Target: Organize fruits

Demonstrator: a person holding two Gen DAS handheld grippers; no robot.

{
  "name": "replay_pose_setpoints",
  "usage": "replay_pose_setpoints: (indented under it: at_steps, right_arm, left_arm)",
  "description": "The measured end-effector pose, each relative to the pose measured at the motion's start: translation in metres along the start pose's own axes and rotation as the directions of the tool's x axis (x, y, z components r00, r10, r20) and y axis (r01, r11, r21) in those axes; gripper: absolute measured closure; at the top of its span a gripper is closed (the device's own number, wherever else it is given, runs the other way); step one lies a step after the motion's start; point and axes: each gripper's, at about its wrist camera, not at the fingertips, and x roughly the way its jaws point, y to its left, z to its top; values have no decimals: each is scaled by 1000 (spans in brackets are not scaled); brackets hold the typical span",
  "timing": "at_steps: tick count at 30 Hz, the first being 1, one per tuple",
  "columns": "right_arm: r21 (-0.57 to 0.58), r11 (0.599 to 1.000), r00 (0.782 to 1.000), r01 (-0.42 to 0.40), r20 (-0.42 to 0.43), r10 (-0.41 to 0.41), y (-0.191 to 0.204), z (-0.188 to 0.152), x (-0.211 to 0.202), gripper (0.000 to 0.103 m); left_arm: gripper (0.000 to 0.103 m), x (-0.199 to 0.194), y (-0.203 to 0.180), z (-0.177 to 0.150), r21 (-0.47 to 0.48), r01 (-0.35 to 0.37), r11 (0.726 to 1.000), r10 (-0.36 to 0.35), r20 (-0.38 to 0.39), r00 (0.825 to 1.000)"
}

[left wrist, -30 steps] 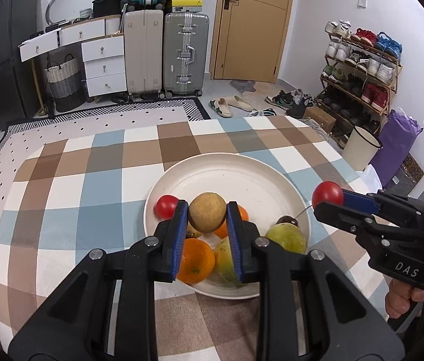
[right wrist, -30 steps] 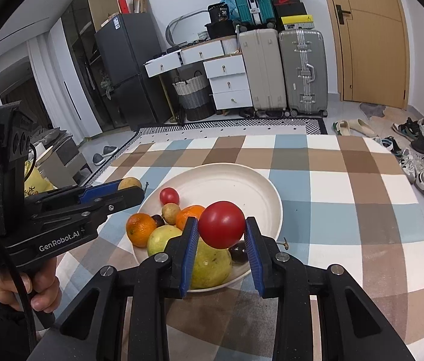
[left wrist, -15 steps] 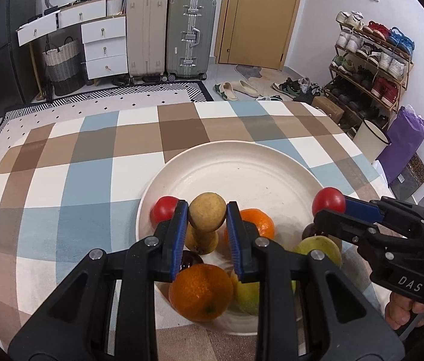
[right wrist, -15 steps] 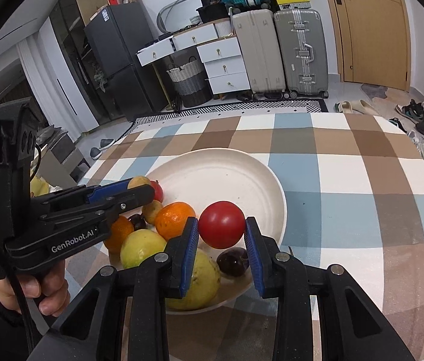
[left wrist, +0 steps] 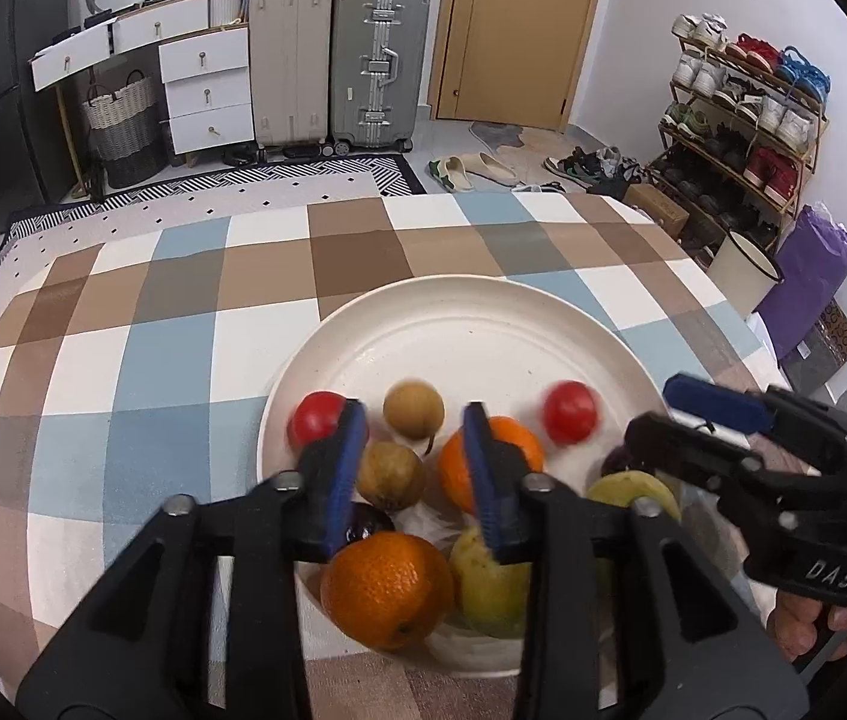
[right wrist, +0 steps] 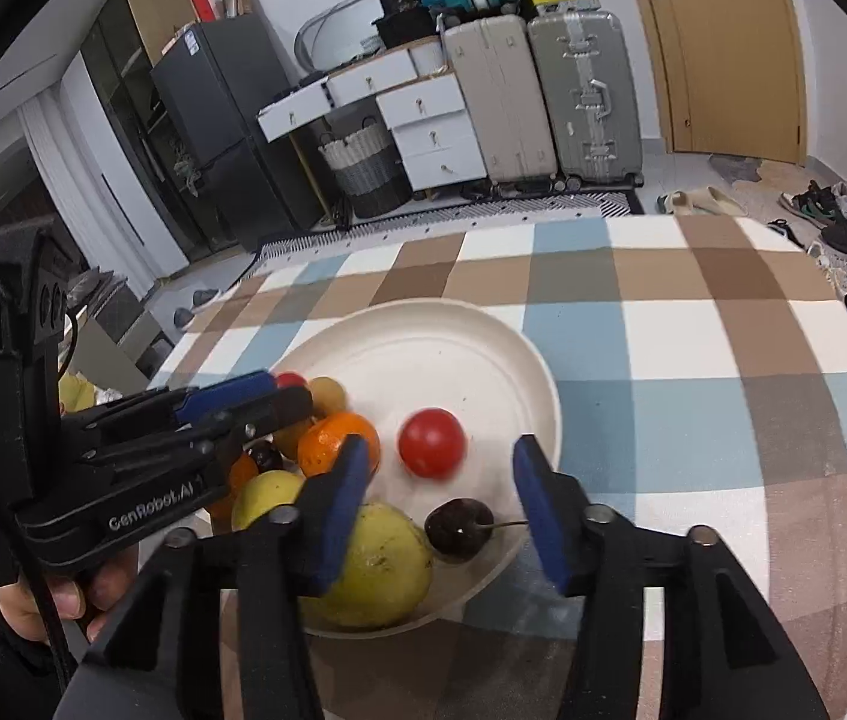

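Note:
A white plate (left wrist: 483, 324) on the checked tablecloth holds several fruits. My left gripper (left wrist: 414, 462) is open over the plate's near side; the brown round fruit (left wrist: 413, 409) lies free just beyond its fingertips. My right gripper (right wrist: 438, 480) is open; a red tomato (right wrist: 431, 443) lies on the plate between and beyond its fingers, blurred; it also shows in the left wrist view (left wrist: 570, 411). Other fruits: a second red tomato (left wrist: 316, 417), oranges (left wrist: 387, 588) (right wrist: 336, 441), a brown pear-like fruit (left wrist: 390, 475), yellow-green fruits (right wrist: 378, 564), a dark cherry (right wrist: 459, 528).
The table's far edge (left wrist: 363, 204) and right edge (right wrist: 843, 300) border open floor. Suitcases (left wrist: 333, 60), a drawer unit (left wrist: 201, 90) and a shoe rack (left wrist: 741, 120) stand beyond. The plate's far half (right wrist: 441, 348) is bare.
Both grippers opened. The left let go of the brown fruit and the right let go of the red tomato; both fruits now lie on the plate. Both grippers came lower over the plate.

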Motion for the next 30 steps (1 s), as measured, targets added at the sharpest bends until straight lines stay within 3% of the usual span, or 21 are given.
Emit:
replay_pose_setpoints:
  at_steps: [2, 3, 4, 8, 19, 30]
  right_arm:
    - [4, 1000, 999, 19, 34, -19, -2, -1, -11, 34]
    - [5, 1000, 999, 25, 48, -25, -3, -2, -15, 23]
    - [4, 999, 998, 31, 60, -32, -4, -3, -19, 19]
    - [-13, 1000, 996, 27, 82, -26, -4, -9, -35, 3]
    - [-71, 997, 984, -40, 172, 52, 11, -30, -75, 0]
    - [-96, 993, 978, -73, 190, 90, 30, -51, -94, 0]
  left_arm:
    - [36, -7, -1, -1, -7, -4, 1000, 4, 11, 1000]
    - [30, -12, 0, -3, -16, -3, 1000, 3, 20, 1000]
    - [20, -18, 1, -4, -24, 5, 1000, -4, 31, 1000]
    - [1, -41, 3, -12, -39, 13, 999, -10, 79, 997]
    - [1, -87, 5, -40, -43, -26, 999, 32, 137, 990]
    - [1, -121, 12, -71, -84, -18, 996, 31, 167, 985]
